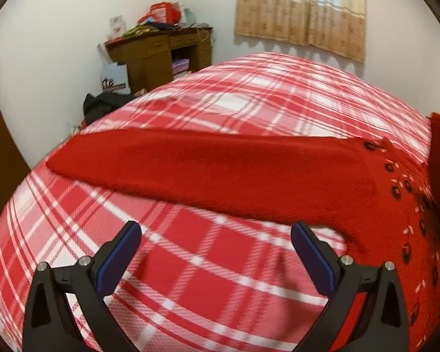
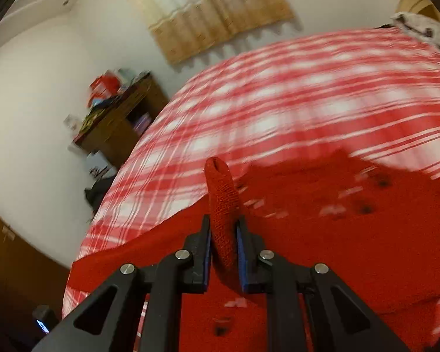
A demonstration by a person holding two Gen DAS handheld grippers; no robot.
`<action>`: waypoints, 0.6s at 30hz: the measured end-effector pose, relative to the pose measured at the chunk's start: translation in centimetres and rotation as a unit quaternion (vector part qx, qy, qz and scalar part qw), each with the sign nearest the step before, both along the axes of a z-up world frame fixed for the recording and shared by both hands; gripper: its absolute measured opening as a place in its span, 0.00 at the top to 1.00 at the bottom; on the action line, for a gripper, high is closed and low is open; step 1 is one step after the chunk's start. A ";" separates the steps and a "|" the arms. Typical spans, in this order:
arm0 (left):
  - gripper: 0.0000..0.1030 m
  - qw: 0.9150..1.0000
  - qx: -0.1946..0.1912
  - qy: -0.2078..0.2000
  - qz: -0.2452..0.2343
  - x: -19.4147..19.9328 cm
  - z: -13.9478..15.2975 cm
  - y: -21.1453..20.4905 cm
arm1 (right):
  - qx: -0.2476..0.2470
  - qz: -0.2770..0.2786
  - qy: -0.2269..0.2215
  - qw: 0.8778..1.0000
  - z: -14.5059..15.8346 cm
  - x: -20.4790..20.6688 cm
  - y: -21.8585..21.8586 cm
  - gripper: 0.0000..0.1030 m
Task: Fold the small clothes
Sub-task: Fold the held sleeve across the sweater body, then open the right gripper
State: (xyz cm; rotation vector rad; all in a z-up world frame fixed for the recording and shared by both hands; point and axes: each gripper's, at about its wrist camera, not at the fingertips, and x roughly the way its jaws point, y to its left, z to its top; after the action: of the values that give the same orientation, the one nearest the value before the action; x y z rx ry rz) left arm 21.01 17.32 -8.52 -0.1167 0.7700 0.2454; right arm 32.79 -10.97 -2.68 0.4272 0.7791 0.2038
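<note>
A red knit sweater with a small dark cherry pattern lies on the red and white plaid bedspread. One long sleeve stretches out flat to the left. My left gripper is open and empty, just above the bedspread in front of that sleeve. My right gripper is shut on a fold of the sweater's red knit, which sticks up between the pads above the sweater's body.
A brown wooden desk with clutter on top stands by the far wall, left of the bed. A dark bag lies on the floor beside it. A beige curtain hangs behind the bed. A grey item lies at the bed's far right.
</note>
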 end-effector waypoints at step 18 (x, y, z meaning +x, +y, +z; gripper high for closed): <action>0.00 0.999 -0.022 0.028 -0.012 0.5 -1.8 0.2 | 0.031 0.094 -0.010 0.995 -4.3 -1.8 5.8 0.61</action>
State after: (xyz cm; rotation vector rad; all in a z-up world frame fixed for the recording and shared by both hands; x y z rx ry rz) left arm 21.56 17.49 -10.36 -0.1433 0.8333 0.2103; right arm 31.03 -5.22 -7.00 0.4090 0.7960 0.4083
